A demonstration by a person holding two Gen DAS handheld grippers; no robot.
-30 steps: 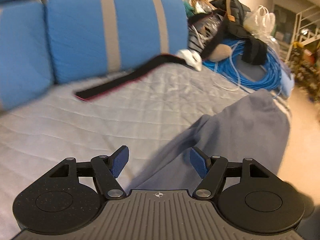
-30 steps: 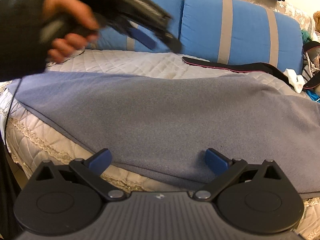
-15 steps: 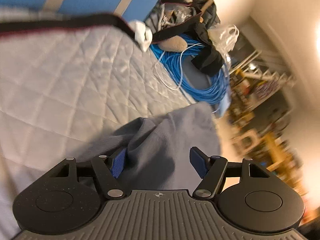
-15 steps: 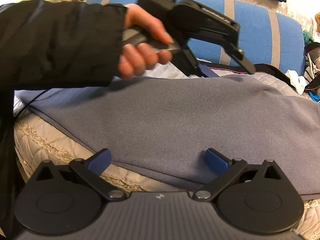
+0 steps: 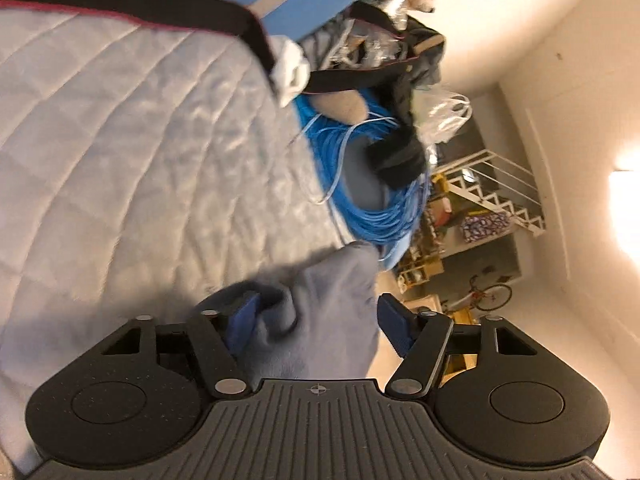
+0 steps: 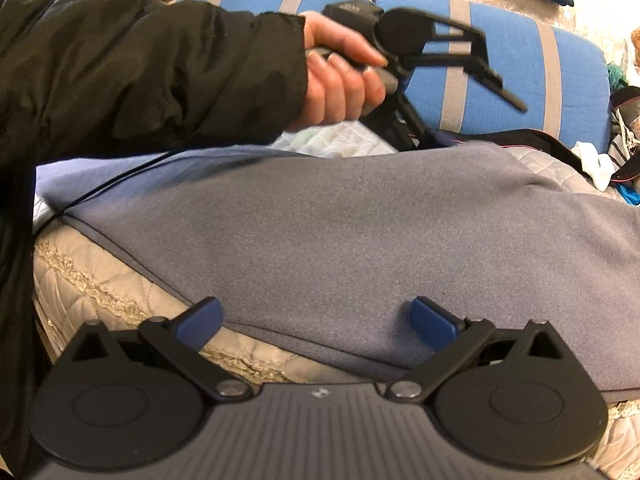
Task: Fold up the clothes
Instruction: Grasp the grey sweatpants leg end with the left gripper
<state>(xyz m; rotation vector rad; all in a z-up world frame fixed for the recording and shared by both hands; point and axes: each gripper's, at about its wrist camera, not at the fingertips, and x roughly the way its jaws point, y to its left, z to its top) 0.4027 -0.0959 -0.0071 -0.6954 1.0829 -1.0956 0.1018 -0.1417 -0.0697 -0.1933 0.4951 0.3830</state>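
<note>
Grey fleece garment lies spread across the quilted bed cover, its far corner bunched between the left gripper jaws, which are closing w/ cloth between them; one pad touches the fold, the other is clear. Right gripper hovers wide open over the near hem, gripping nothing. Around: black strap along the blue striped cushions, white rag, blue cable coil & dark bag crowd the bed's far end just past the garment's corner. Person's black sleeve reaches over the cloth.
</note>
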